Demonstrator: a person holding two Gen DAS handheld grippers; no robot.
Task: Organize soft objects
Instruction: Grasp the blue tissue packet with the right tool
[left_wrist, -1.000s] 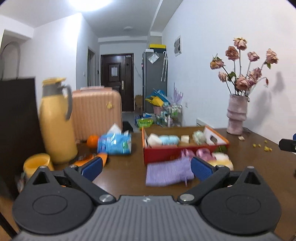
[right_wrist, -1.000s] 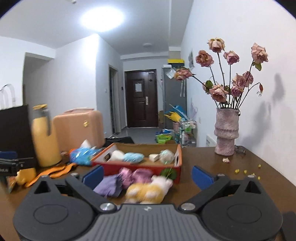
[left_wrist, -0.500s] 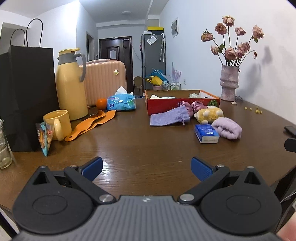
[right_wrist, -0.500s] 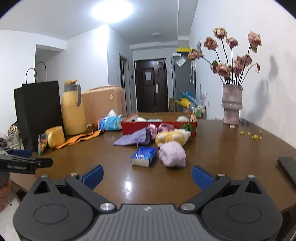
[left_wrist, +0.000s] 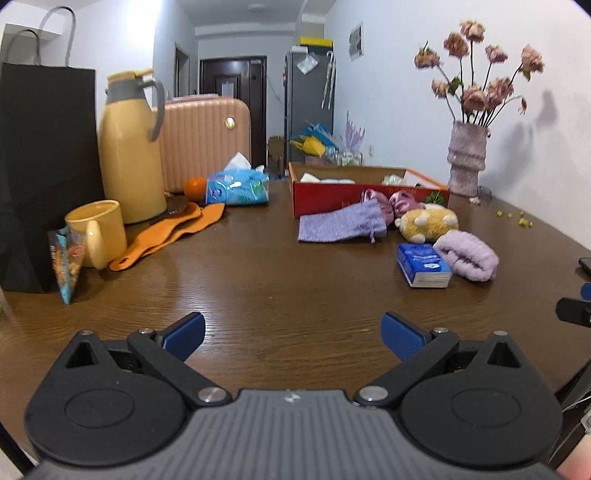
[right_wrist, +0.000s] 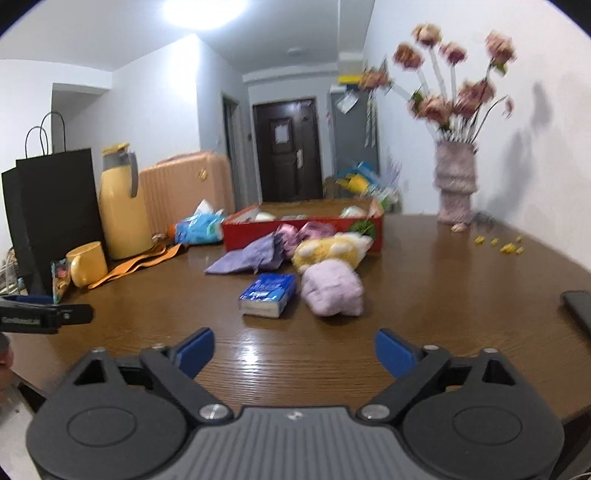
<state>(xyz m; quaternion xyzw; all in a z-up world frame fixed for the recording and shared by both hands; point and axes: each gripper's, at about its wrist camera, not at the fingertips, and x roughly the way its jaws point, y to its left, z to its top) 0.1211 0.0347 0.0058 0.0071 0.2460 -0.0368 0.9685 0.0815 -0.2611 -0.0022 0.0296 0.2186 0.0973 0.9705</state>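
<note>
While both my left tongs (left_wrist: 291, 334) and right tongs (right_wrist: 294, 350) hang spread and empty above the tabletop (left_wrist: 258, 280): lilac rolled towel (right_wrist: 332, 290), yellow plush (right_wrist: 330, 251), purple pouch (right_wrist: 247, 258) lie before the red box (right_wrist: 303, 230). Step: approach. Next, probably: reach towel, pinch.

No words can be read for sure. The left tool (right_wrist: 44, 319) at the edge of the right wrist view has small white letters on its black side, but they are too blurry. The blue pack (left_wrist: 423, 264) on the counter (left_wrist: 258, 280) has a small white mark, also too small to read.
</note>
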